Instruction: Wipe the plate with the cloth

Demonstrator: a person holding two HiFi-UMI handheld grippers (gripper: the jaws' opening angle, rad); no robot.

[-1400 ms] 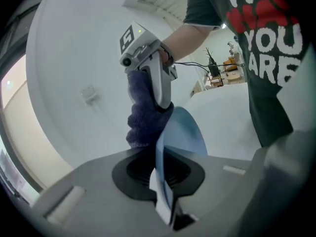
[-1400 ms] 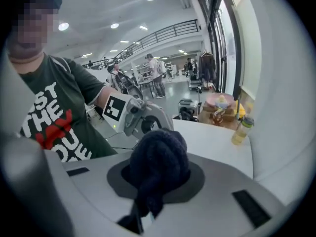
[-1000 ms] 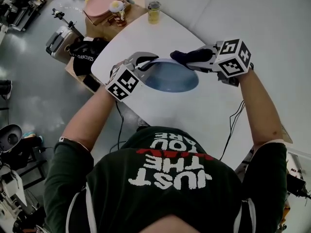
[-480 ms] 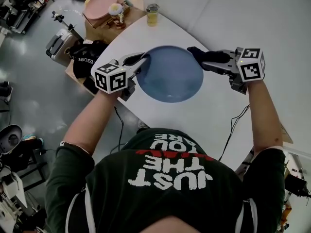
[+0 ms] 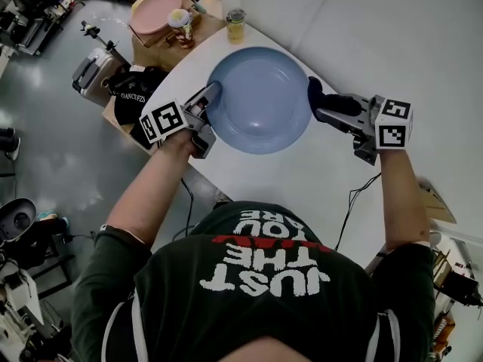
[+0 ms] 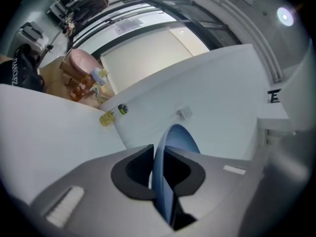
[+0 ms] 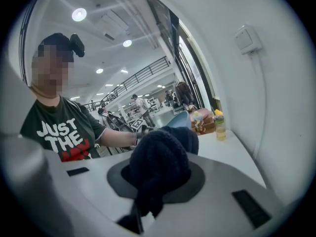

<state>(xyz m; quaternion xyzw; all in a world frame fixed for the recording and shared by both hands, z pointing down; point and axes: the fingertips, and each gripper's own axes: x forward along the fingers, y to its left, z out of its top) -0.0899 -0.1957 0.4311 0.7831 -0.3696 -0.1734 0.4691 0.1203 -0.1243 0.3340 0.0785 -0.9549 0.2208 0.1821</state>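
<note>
A round blue plate (image 5: 260,99) is held up over the white table (image 5: 302,179), tipped so its face shows to the head view. My left gripper (image 5: 212,95) is shut on the plate's left rim; in the left gripper view the plate (image 6: 170,147) stands edge-on between the jaws. My right gripper (image 5: 321,105) is shut on a dark bunched cloth (image 5: 326,101), which sits at the plate's right rim. In the right gripper view the cloth (image 7: 160,164) fills the jaws, with the plate's edge (image 7: 180,118) just behind it.
A small jar of yellow liquid (image 5: 236,23) stands at the table's far edge. Beyond it a wooden stand holds a pink plate (image 5: 156,6) and small items. A black bag (image 5: 132,89) and a grey case (image 5: 94,70) sit on the floor at left.
The left gripper has rolled and turned the plate from edge-on to face-up while shifting left and away. The right gripper with the cloth has drifted right, off the plate's top to its right rim.
</note>
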